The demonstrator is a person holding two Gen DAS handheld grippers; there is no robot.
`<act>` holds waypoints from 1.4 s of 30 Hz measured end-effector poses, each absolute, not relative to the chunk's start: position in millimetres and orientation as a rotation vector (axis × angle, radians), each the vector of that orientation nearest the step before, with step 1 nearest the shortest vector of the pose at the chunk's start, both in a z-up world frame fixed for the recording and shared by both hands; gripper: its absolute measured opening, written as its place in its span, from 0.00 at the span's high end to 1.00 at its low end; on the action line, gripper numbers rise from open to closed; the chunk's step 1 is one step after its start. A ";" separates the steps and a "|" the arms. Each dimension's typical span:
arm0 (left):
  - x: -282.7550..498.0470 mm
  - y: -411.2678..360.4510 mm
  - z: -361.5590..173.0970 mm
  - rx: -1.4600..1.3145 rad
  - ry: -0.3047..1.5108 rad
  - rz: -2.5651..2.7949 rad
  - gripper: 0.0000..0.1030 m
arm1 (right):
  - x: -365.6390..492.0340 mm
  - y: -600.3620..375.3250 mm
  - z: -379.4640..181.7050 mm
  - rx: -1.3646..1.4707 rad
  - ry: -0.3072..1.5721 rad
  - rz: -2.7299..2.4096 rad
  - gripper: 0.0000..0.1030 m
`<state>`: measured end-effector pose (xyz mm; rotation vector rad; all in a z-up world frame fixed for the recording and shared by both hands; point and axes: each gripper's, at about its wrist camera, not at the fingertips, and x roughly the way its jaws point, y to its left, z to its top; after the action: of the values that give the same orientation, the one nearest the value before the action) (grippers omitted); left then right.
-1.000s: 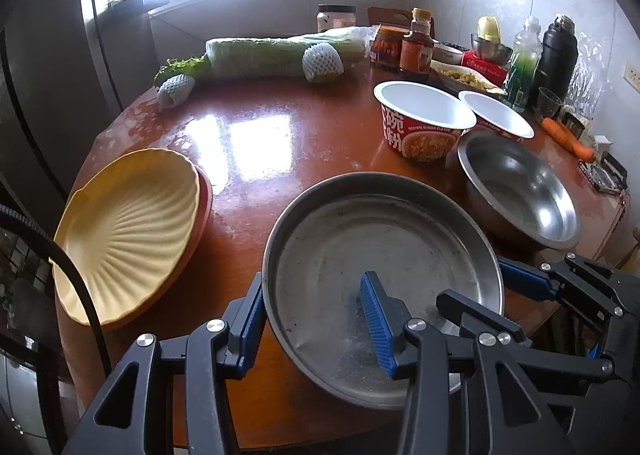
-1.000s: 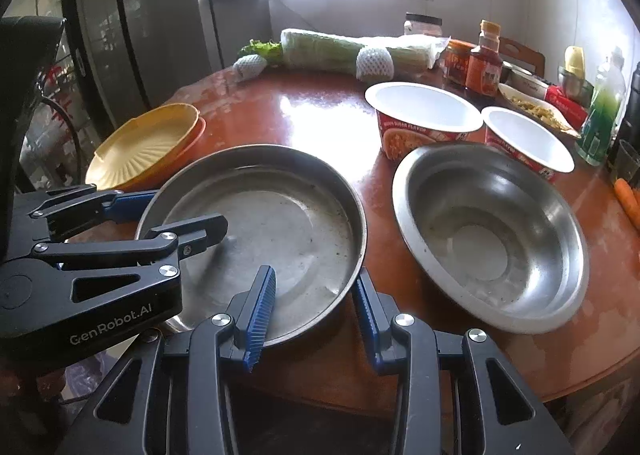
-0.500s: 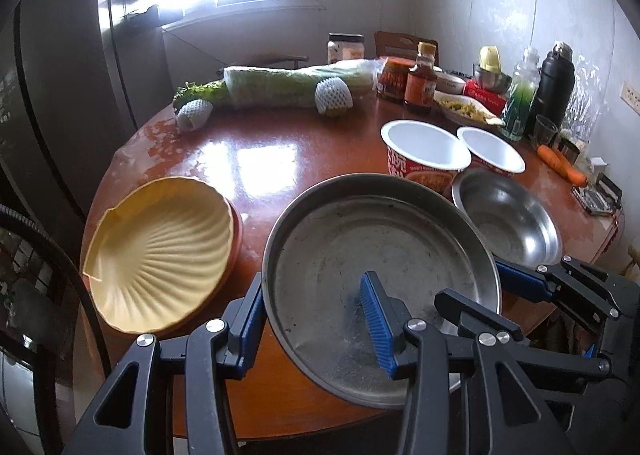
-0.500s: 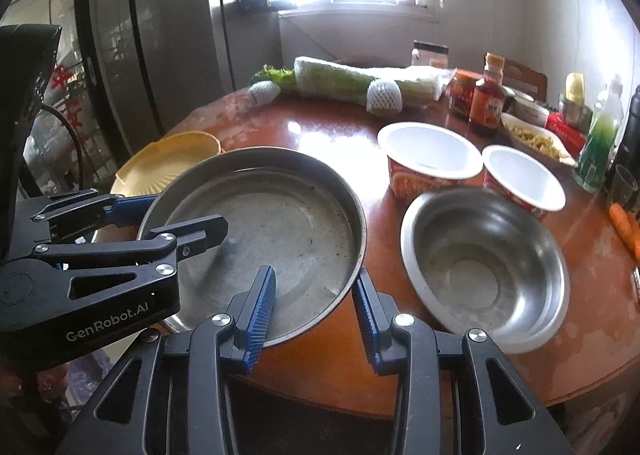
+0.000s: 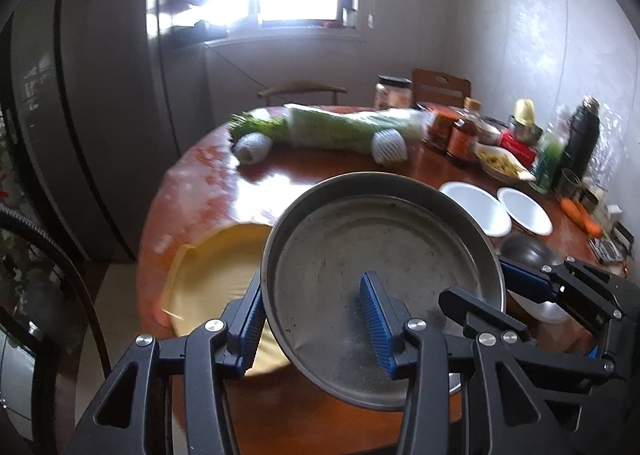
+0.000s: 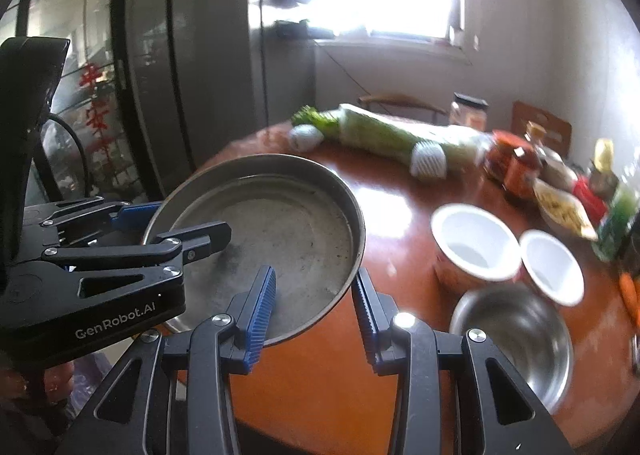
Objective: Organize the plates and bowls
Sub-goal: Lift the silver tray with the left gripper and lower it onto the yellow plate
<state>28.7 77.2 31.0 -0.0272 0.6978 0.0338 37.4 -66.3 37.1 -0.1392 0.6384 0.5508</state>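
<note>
Lying at far left on the tabletop [image 5: 288, 175]: yellow shell plate [image 5: 216, 275], partly hidden behind the pan [image 5: 380, 263]. Gripping the pan's near-left rim: left gripper [image 5: 316, 327], one blue pad outside the wall, the other inside on the floor, closed on the rim. Hanging clear above the tabletop, tilted: pan, round, grey metal, empty, floor stained. Gripping the pan's right rim: right gripper [image 6: 314, 307], closed on the wall, one pad inside, one outside. Showing at lower right in the left wrist view: right gripper's black frame. Showing at left in the right wrist view: left gripper's body, marked GenRobot.AI. Standing side by side right of the pan: two white cups [image 6: 476, 247], empty. Sitting just nearer than the cups: steel bowl [image 6: 516, 339], empty, blurred. Lying across the far tabletop: cabbage [image 6: 396, 131] in wrap, with two net-wrapped fruits [image 6: 428, 159] beside it. Crowding the far right edge: jars and bottles [image 5: 460, 131], a carrot [image 5: 580, 215].
</note>
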 end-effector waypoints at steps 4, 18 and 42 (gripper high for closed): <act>33.2 102.4 42.3 -0.035 0.670 0.078 0.55 | 46.6 -41.9 49.1 -0.155 0.607 0.588 0.60; 52.2 152.5 23.2 -0.076 0.712 0.137 0.55 | 75.3 18.7 39.1 -0.199 0.624 0.660 0.61; 74.6 149.7 -28.6 -0.070 0.829 0.140 0.55 | 89.6 22.5 -9.1 -0.202 0.757 0.653 0.61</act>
<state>74.6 149.7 -28.6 -0.0698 0.8288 0.1403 89.6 22.5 -9.1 -0.2021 0.7575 0.6531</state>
